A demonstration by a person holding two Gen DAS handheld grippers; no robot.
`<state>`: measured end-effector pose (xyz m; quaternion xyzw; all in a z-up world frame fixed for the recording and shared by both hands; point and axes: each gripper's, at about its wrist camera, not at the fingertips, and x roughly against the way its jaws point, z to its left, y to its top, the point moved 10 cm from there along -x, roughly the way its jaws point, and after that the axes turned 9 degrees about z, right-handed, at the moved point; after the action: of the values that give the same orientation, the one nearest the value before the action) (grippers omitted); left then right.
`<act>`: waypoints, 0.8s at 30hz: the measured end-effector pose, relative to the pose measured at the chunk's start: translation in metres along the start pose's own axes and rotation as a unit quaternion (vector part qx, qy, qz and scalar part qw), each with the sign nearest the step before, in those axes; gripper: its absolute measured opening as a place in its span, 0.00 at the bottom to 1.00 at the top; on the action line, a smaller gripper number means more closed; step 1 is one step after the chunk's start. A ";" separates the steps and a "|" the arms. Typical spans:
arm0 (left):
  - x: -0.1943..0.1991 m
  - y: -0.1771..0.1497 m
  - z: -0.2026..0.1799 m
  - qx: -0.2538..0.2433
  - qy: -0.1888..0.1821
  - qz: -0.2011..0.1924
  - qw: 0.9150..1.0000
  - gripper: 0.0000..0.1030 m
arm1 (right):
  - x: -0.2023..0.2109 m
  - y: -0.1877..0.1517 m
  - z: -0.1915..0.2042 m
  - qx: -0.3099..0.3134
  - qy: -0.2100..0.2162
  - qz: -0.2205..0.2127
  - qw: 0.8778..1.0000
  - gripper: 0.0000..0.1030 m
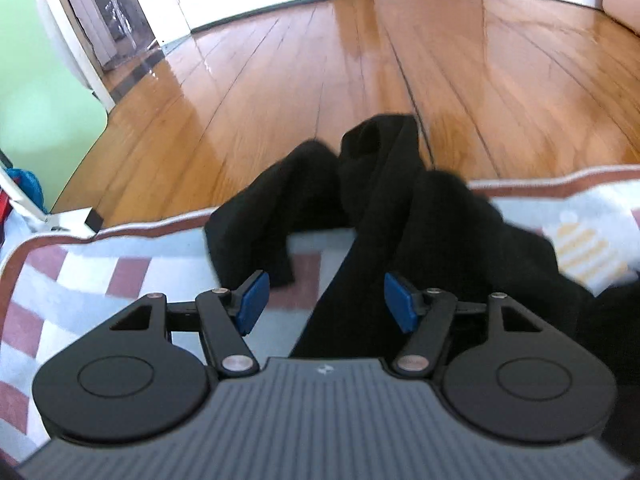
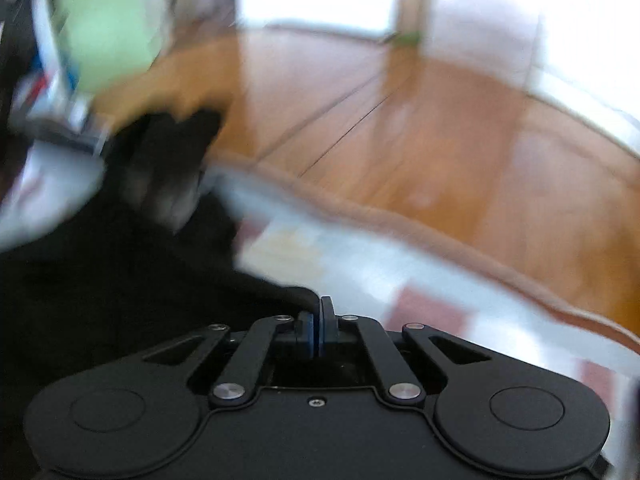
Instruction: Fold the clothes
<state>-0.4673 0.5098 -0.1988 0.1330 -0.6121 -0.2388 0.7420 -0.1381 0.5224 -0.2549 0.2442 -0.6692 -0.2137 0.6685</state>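
Note:
A black garment (image 1: 384, 208) lies crumpled on a patterned mat (image 1: 80, 280), part of it hanging over the mat's far edge onto the floor. My left gripper (image 1: 326, 300) is open, its blue pads apart, with a strip of the black cloth lying between and below them. In the blurred right wrist view the black garment (image 2: 120, 264) fills the left side. My right gripper (image 2: 318, 320) is shut, and a fold of the black cloth reaches right up to its tips and seems pinched there.
The mat has a brown border (image 1: 140, 226) and pale blue, white and maroon blocks. Beyond it is a glossy wooden floor (image 1: 320, 80). A green panel (image 1: 44, 100) stands at the left, and white walls and doors at the back.

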 end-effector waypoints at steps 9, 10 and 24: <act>-0.006 -0.013 0.018 0.061 -0.094 0.027 0.993 0.62 | 0.096 -0.095 -0.080 -0.048 -0.173 0.092 0.979 0.01; -0.008 -0.013 0.015 0.068 -0.113 0.035 0.991 0.62 | 0.088 -0.115 -0.080 -0.052 -0.158 0.130 0.977 0.01; -0.027 0.016 -0.031 0.042 -0.191 0.051 0.979 0.81 | 0.085 -0.130 -0.067 -0.082 -0.054 0.134 0.986 0.02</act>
<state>-0.4381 0.5346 -0.2206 0.0842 -0.7578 -0.1957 0.6167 -0.0649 0.3709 -0.2664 0.0846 -0.7116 -0.1888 0.6714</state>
